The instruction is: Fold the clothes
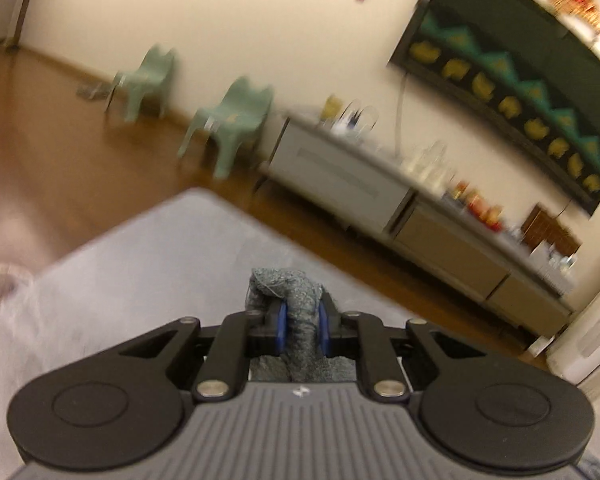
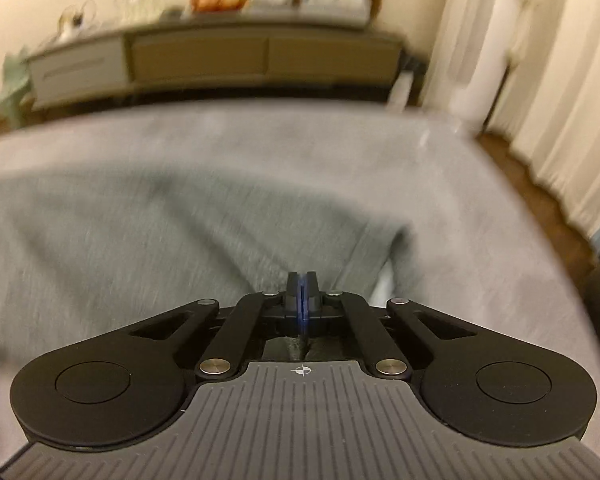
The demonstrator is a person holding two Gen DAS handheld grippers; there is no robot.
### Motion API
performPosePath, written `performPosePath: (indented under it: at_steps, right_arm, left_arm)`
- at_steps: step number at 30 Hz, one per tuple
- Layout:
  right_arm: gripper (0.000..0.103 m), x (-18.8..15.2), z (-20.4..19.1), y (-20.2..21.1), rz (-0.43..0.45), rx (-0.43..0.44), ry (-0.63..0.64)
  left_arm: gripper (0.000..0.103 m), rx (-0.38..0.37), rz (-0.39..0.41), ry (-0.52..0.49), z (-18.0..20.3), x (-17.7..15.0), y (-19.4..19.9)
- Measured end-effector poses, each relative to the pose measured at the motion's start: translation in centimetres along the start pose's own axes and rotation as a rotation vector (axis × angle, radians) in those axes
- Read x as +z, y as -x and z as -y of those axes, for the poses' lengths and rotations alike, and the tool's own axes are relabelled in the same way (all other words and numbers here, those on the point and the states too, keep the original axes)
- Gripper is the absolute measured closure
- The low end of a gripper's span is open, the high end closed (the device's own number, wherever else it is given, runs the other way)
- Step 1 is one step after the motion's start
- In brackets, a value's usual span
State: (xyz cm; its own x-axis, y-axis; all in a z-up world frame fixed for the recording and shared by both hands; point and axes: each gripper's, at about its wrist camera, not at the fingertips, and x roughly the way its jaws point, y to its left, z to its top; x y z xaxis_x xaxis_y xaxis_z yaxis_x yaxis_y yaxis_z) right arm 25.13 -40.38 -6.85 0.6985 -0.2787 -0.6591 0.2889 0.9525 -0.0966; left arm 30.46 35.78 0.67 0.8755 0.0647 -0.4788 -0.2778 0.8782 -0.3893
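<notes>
My left gripper (image 1: 302,312) is shut on a bunched piece of the grey knitted garment (image 1: 288,284), which sticks up between its blue pads above the pale grey table (image 1: 140,264). In the right wrist view the grey garment (image 2: 160,208) lies spread and rumpled across the table (image 2: 480,216) ahead of my right gripper (image 2: 301,280). That gripper's blue pads are pressed together, and a thin fold of dark cloth runs into them from below. Both views are blurred by motion.
Two pale green chairs (image 1: 236,128) (image 1: 148,76) stand on the wooden floor (image 1: 40,120) beyond the table. A long low sideboard (image 1: 380,200) (image 2: 220,56) with clutter on top lines the wall. White curtains (image 2: 560,100) and a white cylinder (image 2: 476,80) are at the right.
</notes>
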Motion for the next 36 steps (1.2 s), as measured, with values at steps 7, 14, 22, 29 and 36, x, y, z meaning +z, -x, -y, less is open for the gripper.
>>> performPosePath:
  at_steps: [7, 14, 22, 29, 36]
  right_arm:
    - [0.052, 1.0, 0.6, -1.6, 0.079, -0.123, -0.118]
    - [0.015, -1.2, -6.7, 8.5, 0.103, 0.213, -0.040]
    - [0.010, -12.0, -18.8, 14.9, -0.025, 0.477, 0.205]
    - [0.079, -13.7, -20.4, 14.1, -0.040, 0.470, 0.234]
    - [0.096, -9.1, -6.5, 21.2, 0.228, 0.568, -0.249]
  left_arm:
    - [0.070, 0.140, -0.076, -0.087, 1.4, -0.9, -4.2]
    - [0.037, 0.073, -0.092, -0.086, 0.7, -1.9, 4.4]
    - [0.029, 0.147, -0.261, -0.285, 1.0, -8.3, 8.0]
    - [0.097, 0.212, -0.361, -0.466, 3.2, -12.5, 3.8]
    - [0.103, 0.040, -0.010, -0.059, -1.9, -6.5, 14.4]
